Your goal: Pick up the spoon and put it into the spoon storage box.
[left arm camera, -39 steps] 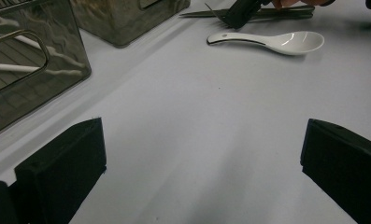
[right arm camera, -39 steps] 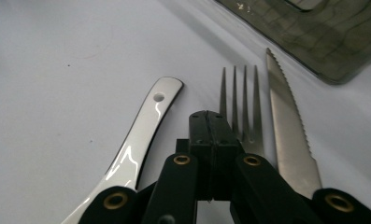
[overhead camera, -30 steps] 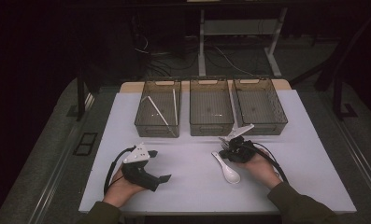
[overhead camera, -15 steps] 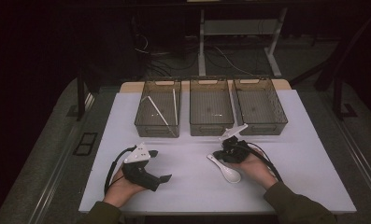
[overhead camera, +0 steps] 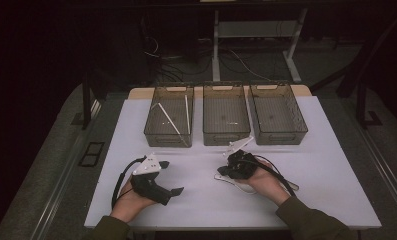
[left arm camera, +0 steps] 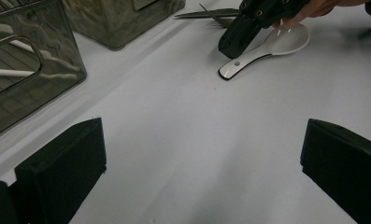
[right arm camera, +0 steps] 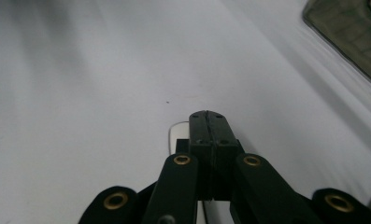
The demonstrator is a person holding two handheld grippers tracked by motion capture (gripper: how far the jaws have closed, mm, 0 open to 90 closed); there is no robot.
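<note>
White spoon [left arm camera: 272,46] lay flat on the bench [overhead camera: 196,200] — right tool [overhead camera: 237,165] right over it.
It looked hard, smooth and breakable; its thin handle seemed easiest to pinch. Right tool was pressed together on nothing — left tool [overhead camera: 163,187] spread wide.

The table [overhead camera: 306,165] has a plain white top with a pale tan edge showing at its far side. Along the far part stand three smoky grey-brown see-through bins: the left bin [overhead camera: 158,131] with white sticks [overhead camera: 170,119] in it, the middle bin [overhead camera: 225,135] and the right bin [overhead camera: 281,134]. Both the left gripper [overhead camera: 170,177] and the right gripper [overhead camera: 227,166] are black, each topped with a light grey plate; brass-coloured rivets dot the right one. The spoon [left arm camera: 267,49] is glossy white with a dark rim. The sleeves [overhead camera: 311,222] are olive green.
</note>
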